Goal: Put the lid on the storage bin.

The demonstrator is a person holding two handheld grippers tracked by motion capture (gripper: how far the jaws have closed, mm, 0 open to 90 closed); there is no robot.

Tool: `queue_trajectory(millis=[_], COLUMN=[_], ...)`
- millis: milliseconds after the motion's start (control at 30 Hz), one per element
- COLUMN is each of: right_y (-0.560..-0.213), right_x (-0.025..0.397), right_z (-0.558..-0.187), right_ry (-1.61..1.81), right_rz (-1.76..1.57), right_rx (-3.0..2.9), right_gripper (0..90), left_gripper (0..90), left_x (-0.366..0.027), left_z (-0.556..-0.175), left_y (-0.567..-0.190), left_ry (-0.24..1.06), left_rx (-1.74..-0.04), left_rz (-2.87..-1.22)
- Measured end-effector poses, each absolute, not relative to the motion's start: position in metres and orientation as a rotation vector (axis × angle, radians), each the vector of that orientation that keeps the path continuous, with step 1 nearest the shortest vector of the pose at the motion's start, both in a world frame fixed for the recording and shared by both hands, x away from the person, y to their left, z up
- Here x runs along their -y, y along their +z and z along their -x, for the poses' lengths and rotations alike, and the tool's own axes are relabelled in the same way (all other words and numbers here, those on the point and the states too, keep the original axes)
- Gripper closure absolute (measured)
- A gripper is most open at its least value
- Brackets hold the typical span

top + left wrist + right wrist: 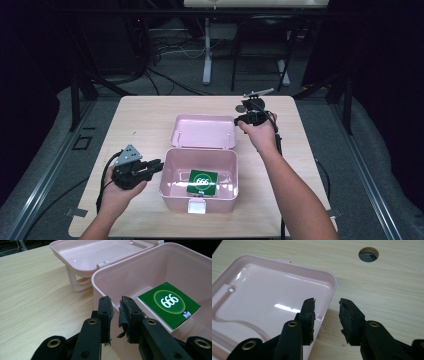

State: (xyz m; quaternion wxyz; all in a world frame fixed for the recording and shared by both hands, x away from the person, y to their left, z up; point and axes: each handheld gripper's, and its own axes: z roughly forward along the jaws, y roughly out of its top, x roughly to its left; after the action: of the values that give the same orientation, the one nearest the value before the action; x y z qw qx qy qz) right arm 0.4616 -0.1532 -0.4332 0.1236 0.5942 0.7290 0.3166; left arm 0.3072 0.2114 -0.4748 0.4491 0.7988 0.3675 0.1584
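Straddling the lid's [274, 302] right rim with fingers apart, the right gripper [327, 315] seems set to close the box [198, 180]; the left gripper [115, 315], fingers slightly apart, astride the box's left wall.

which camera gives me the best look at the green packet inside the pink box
The left gripper view: the green packet lies close, its white 666 readable, leaning against the wall inside the pink box. The high view shows it small, at the box's front. In the right gripper view, the open lid appears instead.

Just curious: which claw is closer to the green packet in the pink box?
The left claw: it sits at the box's left wall, near the green packet. The right claw is over by the open lid's far corner.
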Motion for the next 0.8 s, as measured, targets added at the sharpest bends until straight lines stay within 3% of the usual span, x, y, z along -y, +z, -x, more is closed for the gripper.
queue_trajectory(millis=[600, 800], right_y=[-0.459, -0.463], right_x=[0.149, 0.146], right_z=[-0.488, -0.491], right_ry=[0.871, 0.875], right_rz=[-1.815, -1.824], right_rx=[-2.105, -2.091], right_gripper=[65.1, 65.1], left_gripper=[75.5, 79.3], left_x=[-0.212, -0.209], left_z=[-0.304, -0.304], left_y=[-0.474, -0.476], left_ry=[0.34, 0.329], left_rx=[-0.898, -0.889], left_rz=[-1.962, -1.978])
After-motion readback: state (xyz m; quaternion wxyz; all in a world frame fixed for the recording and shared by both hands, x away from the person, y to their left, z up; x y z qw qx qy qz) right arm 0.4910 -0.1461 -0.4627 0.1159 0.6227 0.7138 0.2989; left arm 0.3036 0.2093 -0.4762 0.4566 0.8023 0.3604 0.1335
